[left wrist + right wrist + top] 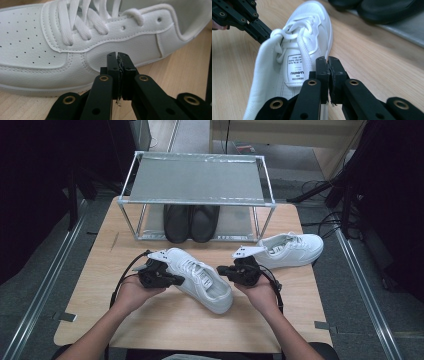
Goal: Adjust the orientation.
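Between the two grippers, mid-table, lies a white sneaker [200, 281], perforated toe pointing at the rack [197, 177], heel toward the person, laces loose. At its left side the left gripper [181, 280] has jaws pressed together, empty. By the heel collar, the right gripper [220, 270] is likewise closed on nothing.

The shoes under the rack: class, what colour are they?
Black: the shoes sit under the rack, clearest in the high view.
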Motion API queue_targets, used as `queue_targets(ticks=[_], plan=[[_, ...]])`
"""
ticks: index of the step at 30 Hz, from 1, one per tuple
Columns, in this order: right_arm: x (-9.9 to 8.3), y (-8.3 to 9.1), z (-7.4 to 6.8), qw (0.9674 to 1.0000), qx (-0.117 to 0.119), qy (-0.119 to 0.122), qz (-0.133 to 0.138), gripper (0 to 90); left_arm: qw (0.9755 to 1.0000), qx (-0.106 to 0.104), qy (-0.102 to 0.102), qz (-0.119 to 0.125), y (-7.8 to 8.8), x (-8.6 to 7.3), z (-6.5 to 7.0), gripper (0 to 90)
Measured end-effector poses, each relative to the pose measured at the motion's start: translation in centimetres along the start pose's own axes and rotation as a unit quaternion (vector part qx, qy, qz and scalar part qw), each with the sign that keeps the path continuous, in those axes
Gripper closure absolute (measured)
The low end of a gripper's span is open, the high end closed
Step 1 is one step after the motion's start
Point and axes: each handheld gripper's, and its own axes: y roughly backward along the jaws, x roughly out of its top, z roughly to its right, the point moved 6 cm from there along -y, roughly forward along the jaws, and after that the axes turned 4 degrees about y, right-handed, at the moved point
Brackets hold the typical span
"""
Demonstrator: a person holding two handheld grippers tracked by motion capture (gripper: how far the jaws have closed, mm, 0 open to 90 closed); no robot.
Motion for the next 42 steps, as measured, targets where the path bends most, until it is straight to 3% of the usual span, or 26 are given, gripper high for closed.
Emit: queue_targets(ticks=[3, 15, 36, 42], plan=[[0.0, -0.4, 0.0, 1.0000, 0.000, 0.002, -0.005, 88.8, 0.9999, 0.010, -0.002, -0.007, -0.4, -0.2, -0.2, 88.9], [-0.2, -0.4, -0.8, 0.9999, 0.009, 0.005, -0.005, 90.0, 0.9999, 0.004, -0.009, -0.007, -0.5, -0.2, -0.5, 89.7], [-0.5, -1.1, -4.5, 0.9988, 0.041, 0.023, -0.012, 90.0, 0.9999, 0.015, 0.003, -0.001, 0.2, -0.2, -2.4, 88.5], [-0.4, -1.6, -6.1, 0.9978, 0.047, 0.046, -0.012, 89.9, 0.9996, 0.019, 0.019, 0.002, 0.4, -0.1, -3.3, 88.0]])
